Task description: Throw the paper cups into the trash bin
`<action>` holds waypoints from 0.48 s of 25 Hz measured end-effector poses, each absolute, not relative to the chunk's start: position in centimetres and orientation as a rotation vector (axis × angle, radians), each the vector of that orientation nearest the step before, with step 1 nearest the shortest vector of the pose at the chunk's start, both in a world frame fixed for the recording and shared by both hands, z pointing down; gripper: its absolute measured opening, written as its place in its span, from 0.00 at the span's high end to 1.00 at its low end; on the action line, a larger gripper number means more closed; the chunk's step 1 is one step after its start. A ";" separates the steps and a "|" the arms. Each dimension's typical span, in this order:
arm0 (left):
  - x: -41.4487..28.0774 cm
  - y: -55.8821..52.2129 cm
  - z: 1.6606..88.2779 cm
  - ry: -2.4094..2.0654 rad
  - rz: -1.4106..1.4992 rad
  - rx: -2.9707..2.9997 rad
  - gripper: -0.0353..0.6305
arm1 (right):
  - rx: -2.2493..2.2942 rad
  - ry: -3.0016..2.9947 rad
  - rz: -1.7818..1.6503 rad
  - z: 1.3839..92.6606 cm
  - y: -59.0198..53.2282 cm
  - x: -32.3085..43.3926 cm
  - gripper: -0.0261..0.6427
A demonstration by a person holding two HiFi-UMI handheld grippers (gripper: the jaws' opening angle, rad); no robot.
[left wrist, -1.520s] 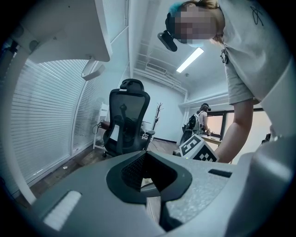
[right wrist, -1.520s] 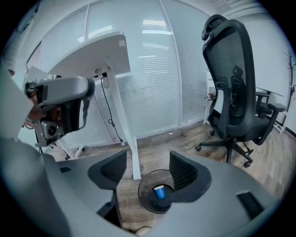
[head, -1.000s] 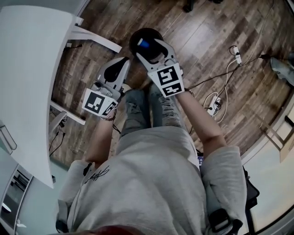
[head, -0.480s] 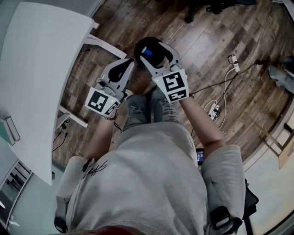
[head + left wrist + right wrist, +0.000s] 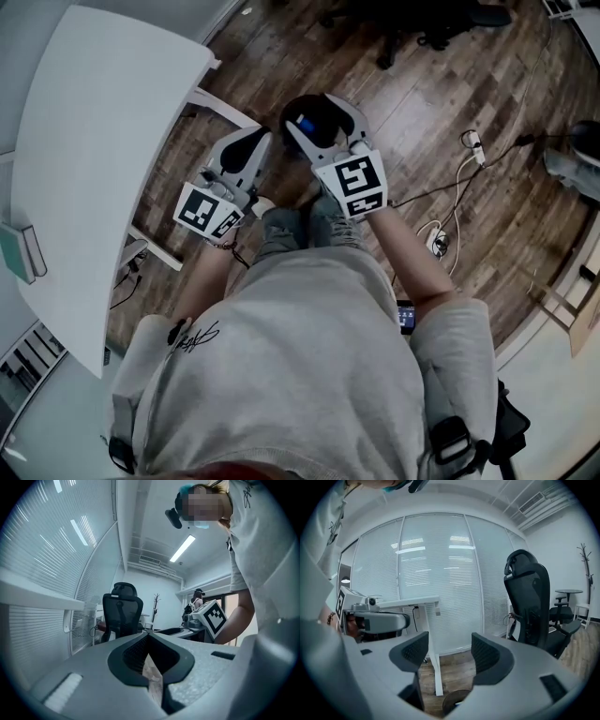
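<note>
The trash bin [image 5: 296,104] is seen from above as a round, dark, open-topped container, stood upright on the wooden floor. A small blue and pale object [image 5: 303,124], apparently a paper cup, is seen lying inside it. In the right gripper view only the bin's curved rim [image 5: 454,699] is shown, at the lower edge.

The left forearm [image 5: 200,281] and right forearm [image 5: 412,251] reach forward and down side by side, the left gripper [image 5: 253,141] with its jaws pressed together at the tips, and the right gripper [image 5: 322,120], a little farther out, with its jaws spread wide and nothing between them.
</note>
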State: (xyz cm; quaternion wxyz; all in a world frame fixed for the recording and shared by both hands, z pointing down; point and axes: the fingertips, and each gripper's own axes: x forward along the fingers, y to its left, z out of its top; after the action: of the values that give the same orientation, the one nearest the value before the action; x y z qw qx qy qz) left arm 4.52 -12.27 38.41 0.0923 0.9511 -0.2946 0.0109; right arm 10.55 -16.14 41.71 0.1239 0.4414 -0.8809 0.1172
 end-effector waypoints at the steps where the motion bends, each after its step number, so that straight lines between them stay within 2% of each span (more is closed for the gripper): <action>1: 4.4 -12.2 38.1 -0.876 0.026 2.827 0.95 | 1.296 -2.577 0.334 41.2 -16.1 10.6 0.53; 12: 3.8 -11.3 34.0 -0.906 0.005 2.884 0.95 | 1.269 -2.654 0.136 34.9 -15.1 10.5 0.53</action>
State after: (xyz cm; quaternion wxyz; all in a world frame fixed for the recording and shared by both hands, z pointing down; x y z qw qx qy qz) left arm 3.77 -11.35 34.01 0.0593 0.9524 -0.2991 0.0018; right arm 10.49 -15.07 34.85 0.0982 0.4287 -0.8969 0.0461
